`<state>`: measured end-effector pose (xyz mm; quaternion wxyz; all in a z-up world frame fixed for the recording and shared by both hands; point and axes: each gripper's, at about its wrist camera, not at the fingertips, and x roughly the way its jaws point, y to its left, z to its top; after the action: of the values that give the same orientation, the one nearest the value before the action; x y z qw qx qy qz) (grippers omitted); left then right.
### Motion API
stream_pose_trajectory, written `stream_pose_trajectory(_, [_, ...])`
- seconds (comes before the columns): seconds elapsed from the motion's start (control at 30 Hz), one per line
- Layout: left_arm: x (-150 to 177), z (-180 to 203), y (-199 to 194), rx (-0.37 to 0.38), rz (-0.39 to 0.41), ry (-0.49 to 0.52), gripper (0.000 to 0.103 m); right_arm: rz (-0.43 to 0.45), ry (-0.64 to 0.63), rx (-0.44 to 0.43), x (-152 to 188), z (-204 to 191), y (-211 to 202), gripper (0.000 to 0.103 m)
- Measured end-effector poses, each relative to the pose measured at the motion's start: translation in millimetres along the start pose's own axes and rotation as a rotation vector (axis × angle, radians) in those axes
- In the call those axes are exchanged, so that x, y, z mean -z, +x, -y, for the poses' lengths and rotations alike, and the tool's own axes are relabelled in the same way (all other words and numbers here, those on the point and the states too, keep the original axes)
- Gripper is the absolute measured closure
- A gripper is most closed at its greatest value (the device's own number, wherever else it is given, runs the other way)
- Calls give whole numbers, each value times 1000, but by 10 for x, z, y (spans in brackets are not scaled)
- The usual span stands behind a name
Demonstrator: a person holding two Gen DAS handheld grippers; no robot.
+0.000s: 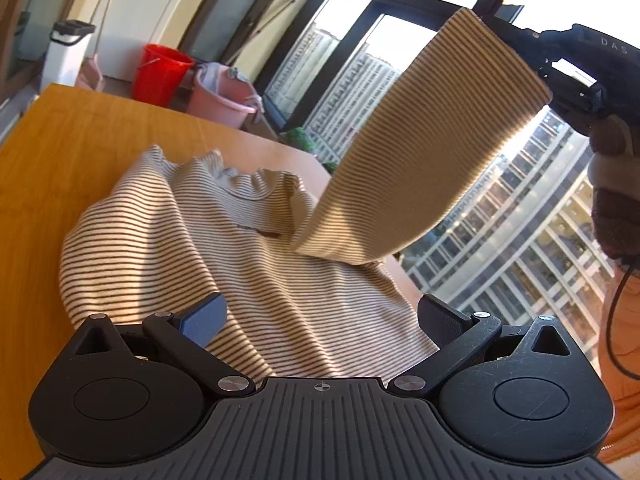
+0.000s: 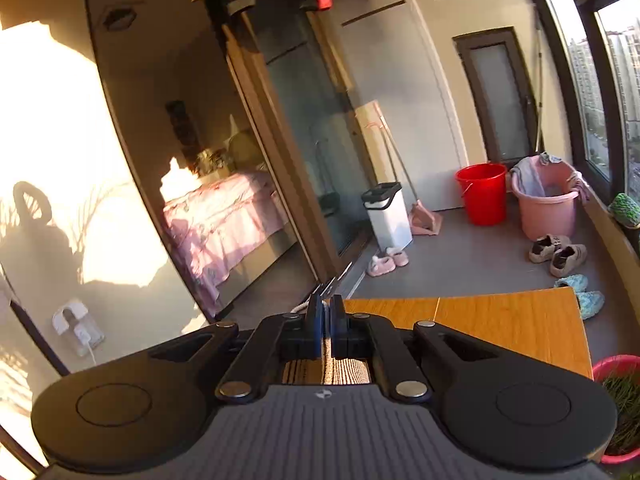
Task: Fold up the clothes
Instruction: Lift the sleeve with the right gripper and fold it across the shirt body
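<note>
Clearly, the whole move was seen to turn on the raised sleeve (image 1: 424,136). In the left wrist view it was stretched from the body of the striped shirt (image 1: 224,248), at mid-frame, up to the upper right, so its long axis ran on a diagonal from lower left to upper right. Its cuff end was pinched by the right gripper (image 1: 532,52) at the top right, held there by a hand (image 1: 612,160) at the right edge. In the right wrist view those jaws were shown pressed narrowly together on a strip of striped cloth, just above the near edge of the counter (image 2: 500,328).

The shirt's body was spread on the counter (image 1: 60,152), with its collar pointed toward the far edge near the window and its hem drawn toward the bottom of the frame. The left gripper (image 1: 320,320) was held low over the hem, its jaws spread wide with nothing between them; the cloth lay just ahead and beneath.

The sleeve was judged to need carrying leftward across the shirt's body, and the right hand alone was placed to do it.
</note>
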<state>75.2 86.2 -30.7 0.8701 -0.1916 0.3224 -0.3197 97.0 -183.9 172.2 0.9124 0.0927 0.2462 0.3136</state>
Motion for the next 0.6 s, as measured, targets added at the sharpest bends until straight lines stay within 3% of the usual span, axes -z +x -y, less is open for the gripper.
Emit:
stream_pose_trajectory(0.1, [35, 68, 9, 44, -9, 46, 0, -112, -81, -17, 276, -159, -120, 99])
stream_pose_trajectory(0.17, [65, 96, 35, 66, -24, 65, 0, -237, -104, -21, 531, -197, -168, 99])
stream_pose_trajectory(0.27, [84, 63, 109, 27, -57, 60, 0, -417, -131, 13, 898, -205, -199, 95])
stream_pose_trajectory(0.33, [79, 17, 165, -8, -83, 43, 0, -413, -173, 38, 947, -213, -278, 82])
stream_pose_trajectory(0.43, [106, 15, 212, 0, -115, 35, 0, -294, -164, 64, 765, -164, -271, 58])
stream_pose_trajectory(0.5, [147, 64, 246, 17, -141, 50, 0, -250, -182, 101, 657, -94, -24, 52])
stream_pose_trajectory(0.6, [227, 140, 299, 7, -182, 81, 0, -250, -167, 177, 585, 127, 586, 50])
